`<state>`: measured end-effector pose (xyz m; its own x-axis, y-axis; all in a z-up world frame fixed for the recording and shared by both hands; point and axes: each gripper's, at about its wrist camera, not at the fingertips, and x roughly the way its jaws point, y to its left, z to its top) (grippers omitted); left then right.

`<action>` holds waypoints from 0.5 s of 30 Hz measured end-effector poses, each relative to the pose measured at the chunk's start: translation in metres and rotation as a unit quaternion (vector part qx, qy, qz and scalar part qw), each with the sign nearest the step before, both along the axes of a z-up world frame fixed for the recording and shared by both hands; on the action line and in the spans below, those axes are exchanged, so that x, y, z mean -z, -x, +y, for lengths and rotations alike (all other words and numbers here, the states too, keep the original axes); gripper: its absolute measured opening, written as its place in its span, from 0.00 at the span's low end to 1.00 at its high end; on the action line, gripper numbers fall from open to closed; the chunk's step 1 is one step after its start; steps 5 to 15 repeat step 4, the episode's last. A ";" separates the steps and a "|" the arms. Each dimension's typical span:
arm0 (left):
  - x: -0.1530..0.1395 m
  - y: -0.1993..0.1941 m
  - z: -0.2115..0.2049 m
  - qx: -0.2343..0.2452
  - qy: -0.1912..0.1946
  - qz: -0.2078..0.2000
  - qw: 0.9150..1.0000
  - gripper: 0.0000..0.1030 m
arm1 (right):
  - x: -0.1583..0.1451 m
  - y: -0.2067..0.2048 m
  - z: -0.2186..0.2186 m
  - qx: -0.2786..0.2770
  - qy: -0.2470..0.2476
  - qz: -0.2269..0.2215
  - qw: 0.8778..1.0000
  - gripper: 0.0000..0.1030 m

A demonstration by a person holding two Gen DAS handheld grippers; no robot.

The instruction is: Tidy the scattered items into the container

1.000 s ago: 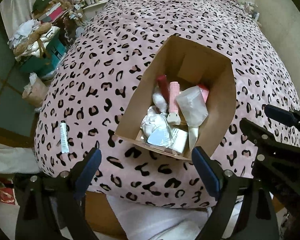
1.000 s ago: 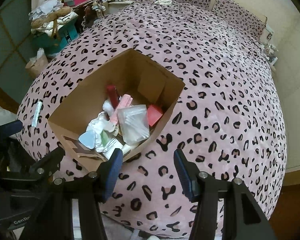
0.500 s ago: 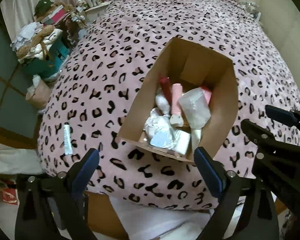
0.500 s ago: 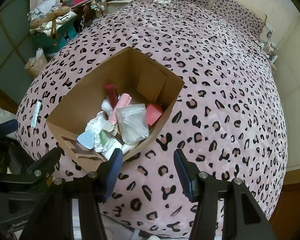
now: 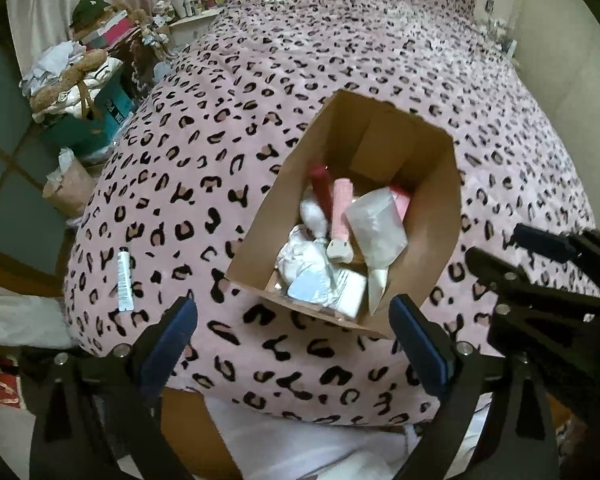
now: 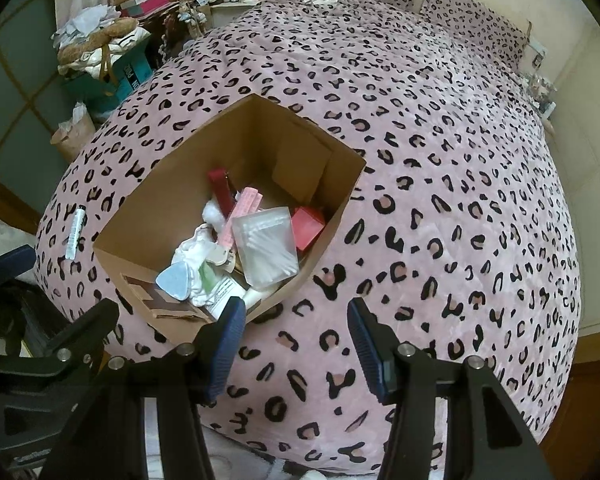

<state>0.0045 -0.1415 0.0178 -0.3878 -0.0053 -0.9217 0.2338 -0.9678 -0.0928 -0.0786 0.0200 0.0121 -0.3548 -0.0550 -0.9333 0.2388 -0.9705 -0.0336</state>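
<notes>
A brown cardboard box (image 5: 436, 216) sits open on a bed (image 5: 300, 80) covered with a pink leopard-print blanket. Everything below is placed against that box.

Inside the box lies a heap of small things: a dark red tube (image 5: 320, 188) toward the far side, a pink stick (image 5: 342, 208) just beside it, a clear plastic bag of cotton swabs (image 6: 266, 244) lying on top of the heap, a red carton (image 6: 308, 226) beside that bag against the box wall, a crumpled white cloth (image 5: 300, 248) nearer the front, and a pale blue triangular piece (image 6: 174, 280) at the front edge of the heap. A white labelled packet (image 5: 348, 286) lies at the near corner.

One thing lies outside the box: a small white tube (image 5: 125, 276) flat on the blanket, well apart from the box, off to its left near the edge of the bed.

The left claw (image 5: 294, 344) hangs above the near edge of the bed, in front of the box, its blue-padded fingers spread wide with nothing between them. The right claw (image 6: 296, 344) hangs in front of the box's right near corner, its fingers apart at a narrower gap, also with nothing between them. Neither touches the box or the blanket.

Beyond the box, left of the bed, stand a teal bag (image 5: 100, 120) heaped with clothes and a paper bag (image 5: 66, 190) on the floor.
</notes>
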 end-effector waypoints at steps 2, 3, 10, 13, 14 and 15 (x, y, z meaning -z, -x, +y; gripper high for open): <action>0.001 0.001 -0.001 0.001 -0.014 0.000 1.000 0.95 | 0.000 0.000 0.001 0.003 0.003 -0.001 1.000 0.53; 0.001 0.002 -0.002 0.002 -0.019 -0.002 1.000 0.95 | 0.000 0.000 0.001 0.004 0.004 -0.002 1.000 0.53; 0.002 0.002 -0.002 0.002 -0.022 -0.004 1.000 0.95 | 0.000 0.000 0.001 0.003 0.003 -0.001 1.000 0.53; 0.002 0.002 -0.002 0.002 -0.022 -0.004 1.000 0.95 | 0.000 0.000 0.001 0.003 0.003 -0.001 1.000 0.53; 0.002 0.002 -0.002 0.002 -0.022 -0.004 1.000 0.95 | 0.000 0.000 0.001 0.003 0.003 -0.001 1.000 0.53; 0.002 0.002 -0.002 0.002 -0.022 -0.004 1.000 0.95 | 0.000 0.000 0.001 0.003 0.003 -0.001 1.000 0.53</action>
